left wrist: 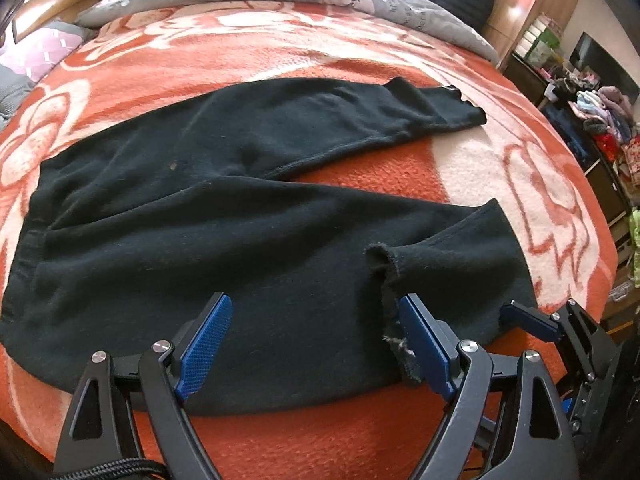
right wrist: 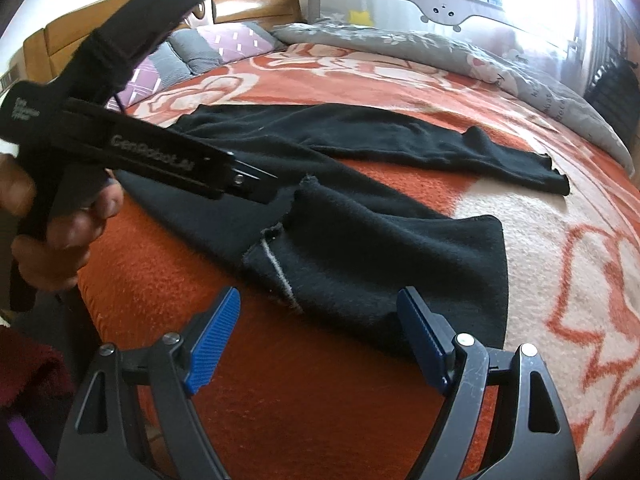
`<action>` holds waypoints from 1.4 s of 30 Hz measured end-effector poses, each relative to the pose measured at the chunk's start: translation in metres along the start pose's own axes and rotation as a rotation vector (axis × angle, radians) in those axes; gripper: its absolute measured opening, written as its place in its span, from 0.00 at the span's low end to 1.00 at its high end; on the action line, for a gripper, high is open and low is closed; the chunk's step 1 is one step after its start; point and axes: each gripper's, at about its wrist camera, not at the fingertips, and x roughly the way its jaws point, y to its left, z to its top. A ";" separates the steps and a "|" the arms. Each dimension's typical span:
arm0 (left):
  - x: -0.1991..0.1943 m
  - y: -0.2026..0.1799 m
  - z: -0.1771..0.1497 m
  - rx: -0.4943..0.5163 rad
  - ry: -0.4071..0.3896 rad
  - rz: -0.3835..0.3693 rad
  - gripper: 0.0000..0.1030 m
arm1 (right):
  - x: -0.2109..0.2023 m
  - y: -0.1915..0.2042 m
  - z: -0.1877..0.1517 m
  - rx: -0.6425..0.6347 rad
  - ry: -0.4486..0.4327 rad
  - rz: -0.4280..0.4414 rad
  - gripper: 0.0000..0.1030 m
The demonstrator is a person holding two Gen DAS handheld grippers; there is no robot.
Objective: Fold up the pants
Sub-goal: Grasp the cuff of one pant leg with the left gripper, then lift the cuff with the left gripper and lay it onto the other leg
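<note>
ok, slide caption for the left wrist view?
Open left gripper above black pants spread on an orange floral blanket.

Blanket (right wrist: pixel 320 420) bare before pants (right wrist: pixel 380 248); quilt (right wrist: pixel 500 64) behind.

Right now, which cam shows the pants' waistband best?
Left wrist view: the waistband of the pants lies in frame at the far left, edge visible. In the right wrist view that end is hidden behind the left gripper's body and the hand holding it; only the legs show.
</note>
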 end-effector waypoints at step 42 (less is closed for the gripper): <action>0.002 -0.104 0.069 0.173 0.002 -0.275 0.06 | -0.045 -0.058 0.007 0.168 -0.190 0.003 0.06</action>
